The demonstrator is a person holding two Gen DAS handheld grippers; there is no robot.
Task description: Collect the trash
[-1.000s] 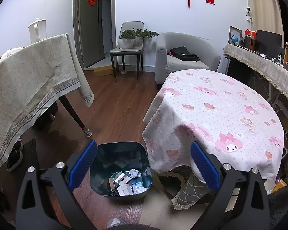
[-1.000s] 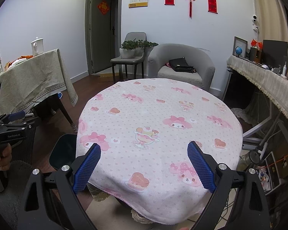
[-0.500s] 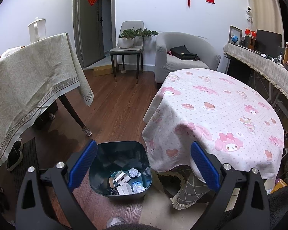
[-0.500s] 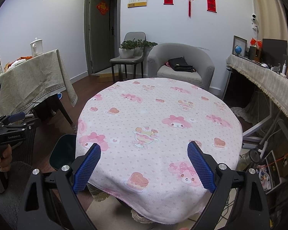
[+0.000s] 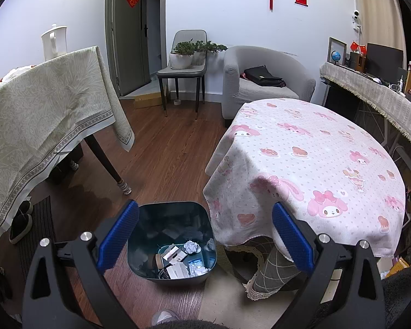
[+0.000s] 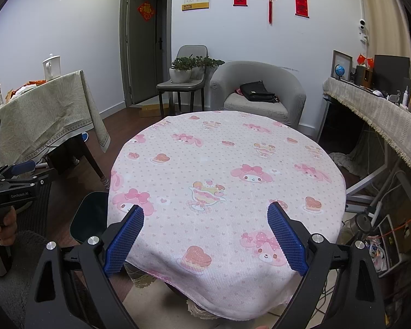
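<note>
Left wrist: bin (image 5: 205, 219) touches tablecloth edge (image 5: 233, 242), tool (image 5: 205, 233) spread.

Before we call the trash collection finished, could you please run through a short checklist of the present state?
1. Left claw empty, jaws wide apart: ok.
2. Right claw empty, jaws wide apart: ok.
3. Pink tablecloth free of trash on its visible top: ok.
4. Trash bin upright on the floor beside the round table: ok.
5. Crumpled paper and small boxes lie inside the bin: ok.
6. Floor under the table and behind the bin free of trash: cannot tell, hidden.
</note>
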